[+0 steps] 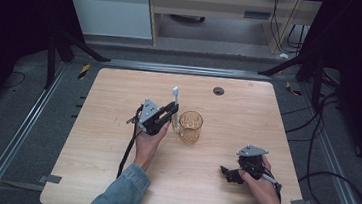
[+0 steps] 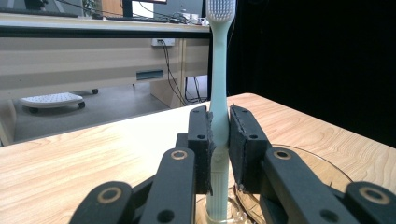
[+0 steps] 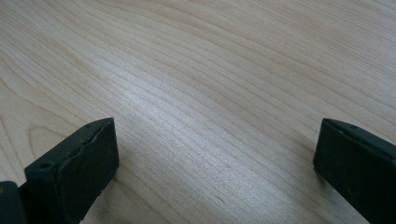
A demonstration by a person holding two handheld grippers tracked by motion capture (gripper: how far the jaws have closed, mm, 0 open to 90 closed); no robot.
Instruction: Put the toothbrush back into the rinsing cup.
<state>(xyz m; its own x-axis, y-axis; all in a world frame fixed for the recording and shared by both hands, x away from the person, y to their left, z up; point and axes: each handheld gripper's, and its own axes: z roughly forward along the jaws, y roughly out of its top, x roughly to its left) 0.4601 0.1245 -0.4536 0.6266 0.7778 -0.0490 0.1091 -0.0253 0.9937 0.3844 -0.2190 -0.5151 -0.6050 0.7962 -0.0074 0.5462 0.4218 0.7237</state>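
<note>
My left gripper (image 2: 218, 140) clamps the toothbrush (image 2: 219, 88) at mid-handle, long axis upright, bristles on top. The amber cup (image 1: 190, 126) stands just beside it, right of the brush (my nearer hand). My right gripper (image 3: 215, 158) rests wide open, well apart.

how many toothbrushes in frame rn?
1. The toothbrush stands upright, clamped in the left gripper beside the amber glass cup mid-table. None between the right gripper's open jaws.
</note>
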